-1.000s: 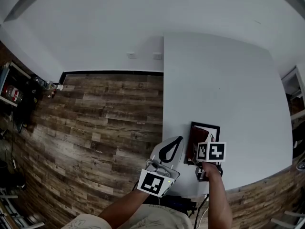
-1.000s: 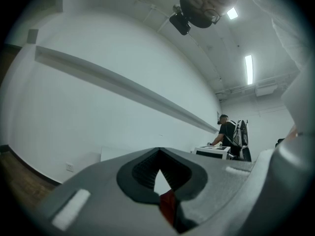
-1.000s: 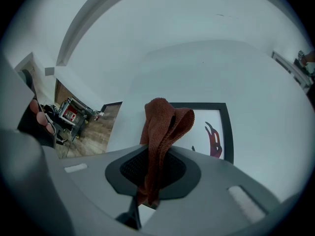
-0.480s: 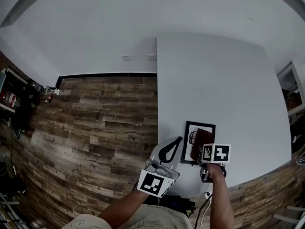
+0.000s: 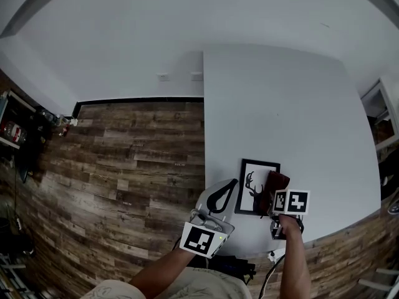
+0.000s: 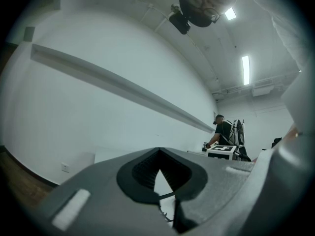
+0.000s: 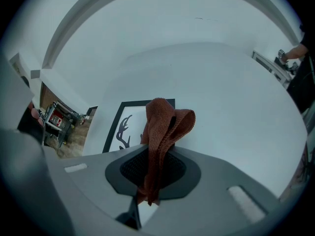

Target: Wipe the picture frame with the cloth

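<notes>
A black picture frame [image 5: 257, 187] with a deer-head print lies flat near the front edge of the white table [image 5: 287, 104]. My right gripper [image 5: 278, 198] is shut on a rust-red cloth [image 5: 276, 185], which hangs over the frame's right edge. In the right gripper view the cloth [image 7: 161, 127] stands up folded between the jaws of that gripper [image 7: 153, 173], with the frame [image 7: 129, 127] just beyond and to the left. My left gripper [image 5: 232, 184] hovers left of the frame at the table's corner, shut and empty. The left gripper [image 6: 165, 200] faces the wall.
Wood floor [image 5: 124, 161] lies left of the table, whose left edge runs past the frame. A wall socket [image 5: 162, 76] sits low on the white wall. Shelving [image 5: 15, 129] stands at far left. A person [image 6: 222, 132] works far off in the left gripper view.
My right gripper has slid the cloth rightward off the frame's face to its right edge, uncovering the deer print. The left gripper has stayed put.
</notes>
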`<state>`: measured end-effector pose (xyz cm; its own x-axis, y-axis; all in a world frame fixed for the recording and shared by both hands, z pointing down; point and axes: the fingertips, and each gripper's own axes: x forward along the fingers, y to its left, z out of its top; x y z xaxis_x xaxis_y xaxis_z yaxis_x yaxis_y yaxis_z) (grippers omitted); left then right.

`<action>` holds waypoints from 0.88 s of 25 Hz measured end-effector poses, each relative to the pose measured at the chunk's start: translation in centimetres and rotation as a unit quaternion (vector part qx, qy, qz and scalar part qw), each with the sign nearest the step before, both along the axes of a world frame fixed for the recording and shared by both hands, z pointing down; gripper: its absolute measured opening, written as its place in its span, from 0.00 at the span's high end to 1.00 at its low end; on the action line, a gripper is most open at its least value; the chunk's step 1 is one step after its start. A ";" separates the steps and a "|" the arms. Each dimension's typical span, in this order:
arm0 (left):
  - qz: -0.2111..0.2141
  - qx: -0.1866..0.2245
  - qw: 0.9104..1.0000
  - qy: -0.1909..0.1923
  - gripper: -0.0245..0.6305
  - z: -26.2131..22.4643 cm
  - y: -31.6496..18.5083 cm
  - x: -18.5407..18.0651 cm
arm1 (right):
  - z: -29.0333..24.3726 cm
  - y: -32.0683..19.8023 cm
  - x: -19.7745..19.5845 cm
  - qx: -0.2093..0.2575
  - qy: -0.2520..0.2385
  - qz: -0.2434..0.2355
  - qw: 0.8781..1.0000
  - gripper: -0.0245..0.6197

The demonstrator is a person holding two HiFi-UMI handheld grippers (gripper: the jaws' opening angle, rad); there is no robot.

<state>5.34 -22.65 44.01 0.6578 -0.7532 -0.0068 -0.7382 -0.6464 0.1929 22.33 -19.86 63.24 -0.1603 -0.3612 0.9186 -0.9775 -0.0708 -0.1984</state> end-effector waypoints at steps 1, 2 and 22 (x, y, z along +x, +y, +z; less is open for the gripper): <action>0.000 0.000 1.000 0.000 0.96 0.0 0.0 0.0 | 0.0 0.0 0.3 0.000 0.002 0.001 1.000 0.87; 0.000 -0.001 1.000 0.000 0.96 0.1 0.0 0.0 | 0.0 0.1 0.6 -0.001 0.003 0.003 1.000 0.87; 0.001 0.006 1.000 -0.001 0.96 -0.7 0.1 0.3 | -0.6 0.3 1.4 0.002 0.007 0.003 1.000 0.86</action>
<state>5.64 -22.57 43.34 0.6588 -0.7522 -0.0146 -0.7376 -0.6496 0.1844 23.71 -19.59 62.63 -0.1454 -0.3656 0.9193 -0.9797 -0.0761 -0.1852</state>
